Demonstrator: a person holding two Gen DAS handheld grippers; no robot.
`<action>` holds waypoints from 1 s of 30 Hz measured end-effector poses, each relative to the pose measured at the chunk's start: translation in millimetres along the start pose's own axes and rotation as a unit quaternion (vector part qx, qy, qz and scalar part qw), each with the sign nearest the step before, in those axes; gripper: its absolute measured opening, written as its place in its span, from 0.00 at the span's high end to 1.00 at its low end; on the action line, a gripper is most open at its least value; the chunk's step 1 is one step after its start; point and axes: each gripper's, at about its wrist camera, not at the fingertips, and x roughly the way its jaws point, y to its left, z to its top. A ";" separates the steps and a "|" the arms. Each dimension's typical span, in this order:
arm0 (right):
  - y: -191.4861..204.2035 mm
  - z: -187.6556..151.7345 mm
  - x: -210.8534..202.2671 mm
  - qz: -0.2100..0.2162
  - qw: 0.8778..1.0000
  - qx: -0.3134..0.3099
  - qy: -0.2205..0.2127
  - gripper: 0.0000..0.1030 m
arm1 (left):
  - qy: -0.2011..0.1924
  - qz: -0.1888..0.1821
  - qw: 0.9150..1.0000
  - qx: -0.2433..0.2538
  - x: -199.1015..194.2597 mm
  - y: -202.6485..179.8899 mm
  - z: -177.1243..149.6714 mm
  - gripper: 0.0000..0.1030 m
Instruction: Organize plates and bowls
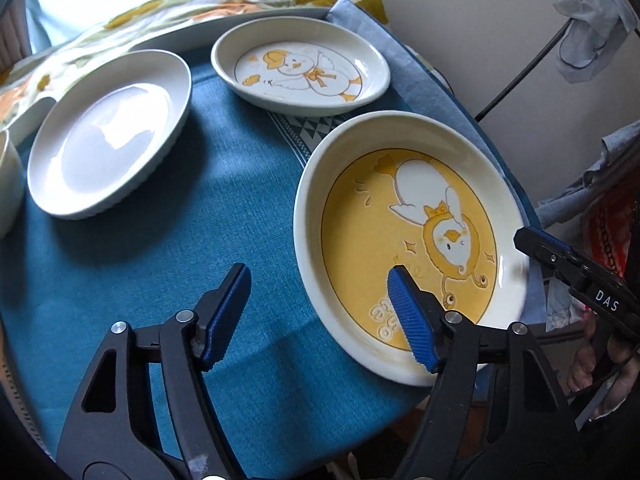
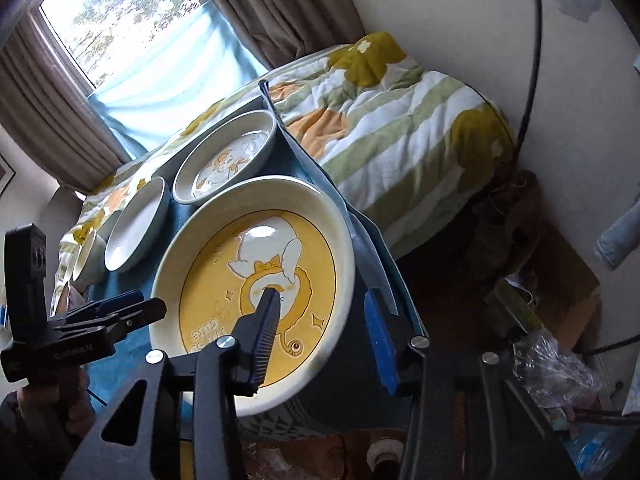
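A yellow duck plate (image 1: 360, 232) (image 2: 224, 256) lies on the blue-cloth table at its near right edge. My left gripper (image 1: 320, 292) is open; its right finger is over the plate's near part, its left finger over the cloth. My right gripper (image 2: 320, 312) is open and straddles the plate's right rim, one finger over the plate, one outside it; it shows in the left wrist view (image 1: 532, 240). A white duck plate (image 1: 300, 68) (image 2: 228, 156) lies behind. A plain white plate (image 1: 108, 132) (image 2: 136, 224) lies to the left.
A small white bowl (image 1: 8, 184) (image 2: 90, 256) stands at the table's far left. A large tray (image 1: 180, 36) lies at the back. A bed with a flowered quilt (image 2: 400, 120) is beyond the table. The table (image 1: 224, 200) edge is close on the right.
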 end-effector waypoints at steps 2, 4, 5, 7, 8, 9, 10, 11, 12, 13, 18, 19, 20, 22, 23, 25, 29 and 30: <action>-2.6 3.1 11.3 0.004 1.000 -0.002 0.010 0.66 | 0.006 -0.001 1.000 -0.004 7.6 0.1 1.1 0.42; -5.2 5.6 18.4 0.010 1.000 -0.006 0.014 0.70 | 0.012 -0.003 1.000 -0.008 13.8 -0.1 2.4 0.57; -5.1 6.8 20.3 0.011 1.000 -0.009 0.014 0.74 | 0.015 -0.004 1.000 -0.011 15.8 0.3 3.1 0.61; -5.5 9.7 23.3 0.014 1.000 -0.018 0.014 0.78 | 0.022 -0.012 1.000 -0.017 20.1 2.0 3.8 0.80; -4.6 10.4 24.7 0.010 1.000 -0.023 0.015 0.80 | 0.025 -0.011 0.999 -0.019 22.3 2.0 4.1 0.81; -4.8 12.8 27.4 0.007 0.999 -0.027 0.016 0.83 | 0.024 -0.012 0.999 -0.021 22.6 2.6 4.3 0.81; -5.7 13.9 29.6 0.005 0.999 -0.029 0.019 0.85 | 0.024 -0.014 0.999 -0.024 23.3 3.4 4.8 0.81; -7.5 14.5 31.2 0.006 0.999 -0.030 0.023 0.88 | 0.024 -0.014 0.999 -0.024 23.5 3.7 4.9 0.81; -10.6 16.3 32.6 0.010 0.999 -0.028 0.025 0.90 | 0.024 -0.013 0.999 -0.024 23.8 3.6 5.1 0.82; -13.0 17.9 34.0 0.012 0.999 -0.028 0.028 0.91 | 0.024 -0.010 0.999 -0.024 24.2 3.0 5.6 0.81; -10.2 21.5 35.0 0.002 0.998 -0.051 0.033 0.91 | 0.022 0.008 0.999 -0.029 25.2 -1.2 7.3 0.81; -10.5 22.2 34.4 0.003 0.998 -0.053 0.036 0.91 | 0.022 0.012 0.999 -0.030 23.1 -2.2 6.7 0.81; -9.8 22.5 33.9 0.006 0.998 -0.056 0.038 0.90 | 0.019 0.015 0.999 -0.030 21.4 -2.4 7.5 0.81; -7.6 24.4 32.1 0.012 0.997 -0.061 0.039 0.90 | 0.013 0.022 0.999 -0.029 16.2 -2.2 7.7 0.81; -6.2 27.4 32.9 0.015 0.997 -0.061 0.042 0.90 | 0.012 0.026 0.999 -0.030 13.8 -1.3 8.5 0.81; -1.2 31.2 32.4 0.020 0.997 -0.067 0.046 0.90 | 0.008 0.031 0.999 -0.037 6.8 2.0 9.0 0.81; 18.7 38.5 25.1 0.036 0.993 -0.102 0.042 0.89 | -0.013 0.045 0.997 -0.062 -20.7 13.3 6.4 0.81; 24.8 40.8 23.1 0.043 0.992 -0.111 0.042 0.89 | -0.019 0.051 0.996 -0.068 -29.3 15.2 4.4 0.81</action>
